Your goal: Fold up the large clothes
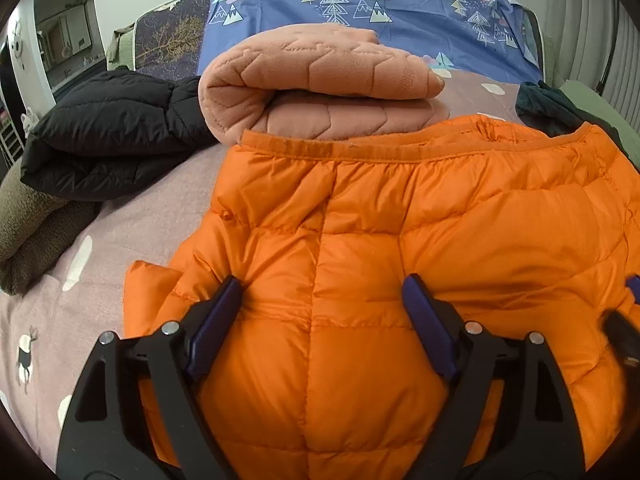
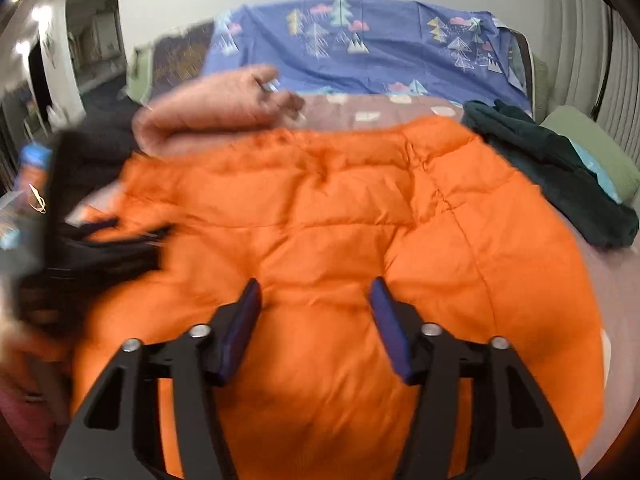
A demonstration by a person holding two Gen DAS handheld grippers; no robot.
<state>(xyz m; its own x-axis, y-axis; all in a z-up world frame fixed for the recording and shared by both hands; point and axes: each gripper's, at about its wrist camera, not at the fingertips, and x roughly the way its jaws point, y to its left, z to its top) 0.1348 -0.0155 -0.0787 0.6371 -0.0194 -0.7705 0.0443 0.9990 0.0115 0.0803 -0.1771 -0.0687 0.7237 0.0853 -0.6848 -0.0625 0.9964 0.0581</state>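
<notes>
An orange puffer jacket (image 1: 400,240) lies spread on the bed with its hem band toward the headboard. In the left wrist view my left gripper (image 1: 322,294) stands open low over the jacket's near left part, and a puffed panel bulges up between its blue pads (image 1: 224,312). The right wrist view is blurred. It shows my right gripper (image 2: 316,294) open over the middle of the jacket (image 2: 340,208), with orange fabric below the gap. The left gripper (image 2: 128,230) appears there as a dark smear at the jacket's left edge.
A folded salmon quilted blanket (image 1: 320,84) sits just beyond the jacket. A folded black puffer (image 1: 108,136) and brown fleece (image 1: 32,232) lie to the left, and a dark green garment (image 2: 552,164) to the right. A blue tree-print sheet (image 1: 400,8) covers the headboard. Mauve bedsheet (image 1: 132,220) shows on the left.
</notes>
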